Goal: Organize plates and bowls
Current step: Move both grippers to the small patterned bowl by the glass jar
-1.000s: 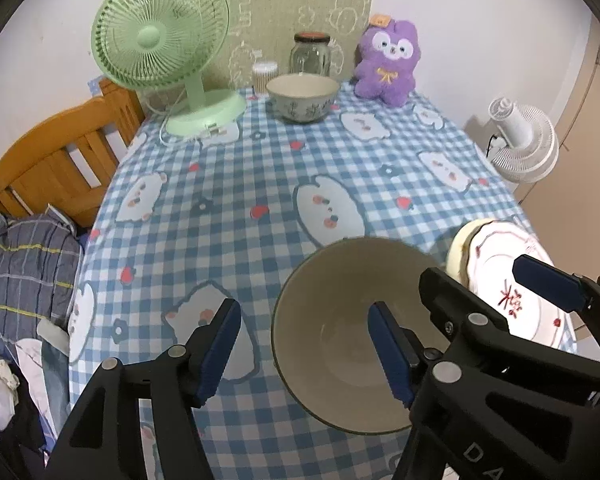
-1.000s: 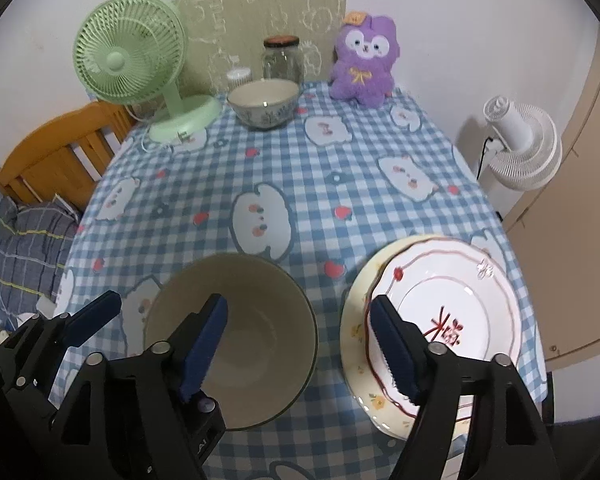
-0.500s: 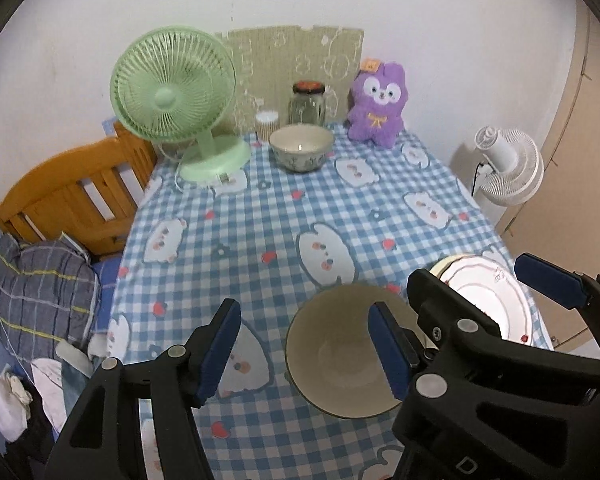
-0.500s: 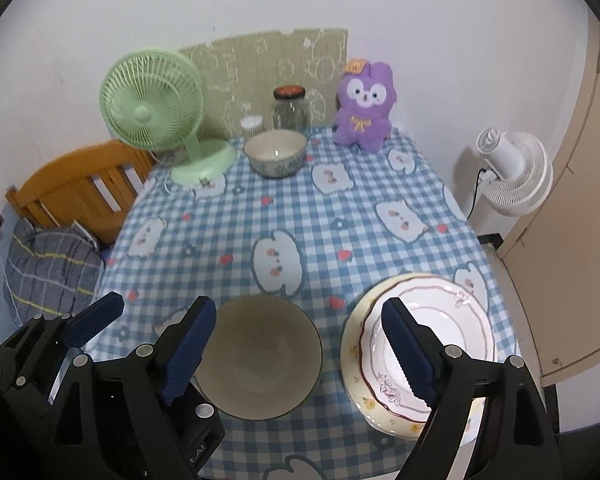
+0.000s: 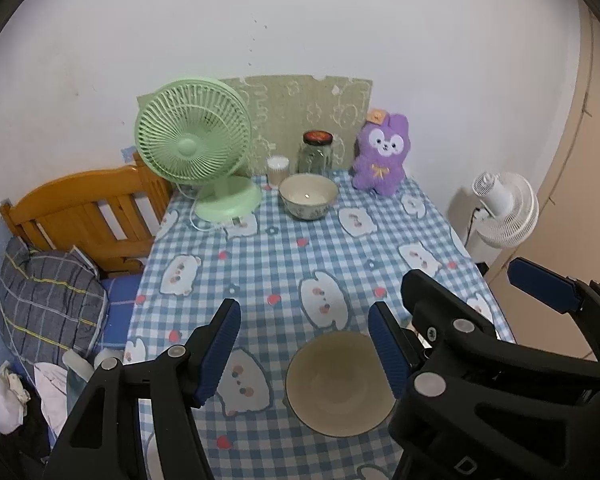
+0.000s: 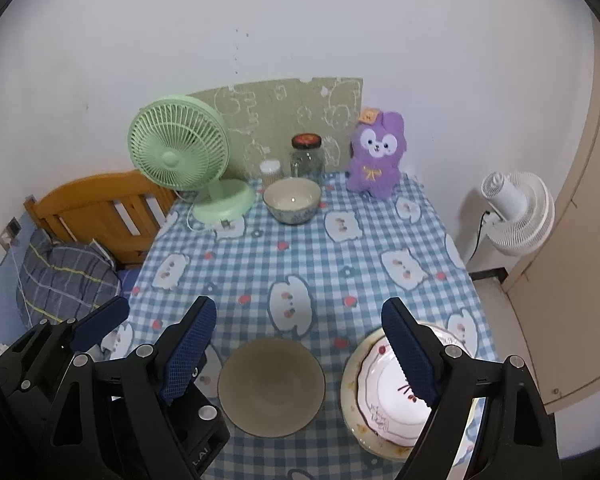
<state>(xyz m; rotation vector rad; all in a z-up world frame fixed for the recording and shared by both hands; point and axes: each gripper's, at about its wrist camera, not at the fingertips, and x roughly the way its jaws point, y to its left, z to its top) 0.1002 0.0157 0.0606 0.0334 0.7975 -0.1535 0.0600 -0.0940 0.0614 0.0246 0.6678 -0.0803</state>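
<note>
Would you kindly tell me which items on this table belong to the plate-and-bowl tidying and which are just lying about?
Belong to the job:
- near olive bowl
- far patterned bowl
- stacked plates

Just lying about:
- green desk fan
- purple plush bunny
- glass jar
- cotton swab container
- white floor fan

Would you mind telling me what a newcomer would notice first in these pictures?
Probably the mint-green fan and purple plush rabbit at the table's far edge, flanking a patterned bowl. Nearer, a plain bowl sits beside stacked plates, with both open grippers' blue fingers hovering above.
</note>
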